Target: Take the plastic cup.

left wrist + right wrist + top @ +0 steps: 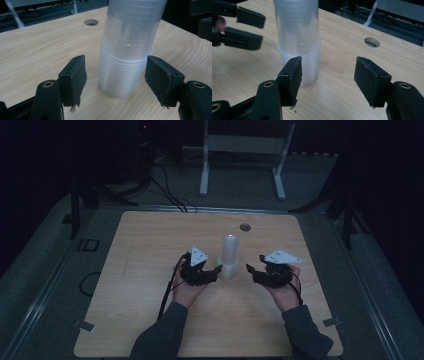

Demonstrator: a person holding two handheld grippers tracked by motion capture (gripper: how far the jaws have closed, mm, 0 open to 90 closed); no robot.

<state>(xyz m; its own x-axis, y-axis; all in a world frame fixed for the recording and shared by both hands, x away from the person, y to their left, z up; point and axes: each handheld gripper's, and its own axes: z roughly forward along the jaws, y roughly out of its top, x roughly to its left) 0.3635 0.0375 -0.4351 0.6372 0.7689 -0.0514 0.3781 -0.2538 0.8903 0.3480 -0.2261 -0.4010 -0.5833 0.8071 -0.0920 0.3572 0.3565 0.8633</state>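
Clear plastic, ribbed with many rims: a stack of nested disposable cups (pixel 229 256) stands upright near the middle of the wooden table (pixel 150 320), its mouth down on the wood. My left gripper (pixel 115 75) sits at the stack's base, its jaws parted on either side of the lower cups; I can see a gap at each pad, so I have nothing clamped. My right gripper (pixel 328 82) is also partly open and empty, with the stack just beyond its left-hand jaw rather than between the two.

I judge this as the step between grips: the stack stands on its own while I set up to take it again. Next I would need to centre the left jaws on the lower, wider section and close gently, since thin cups buckle, then bring the right gripper round to the upper cups so that one can be pulled free without tipping the stack.
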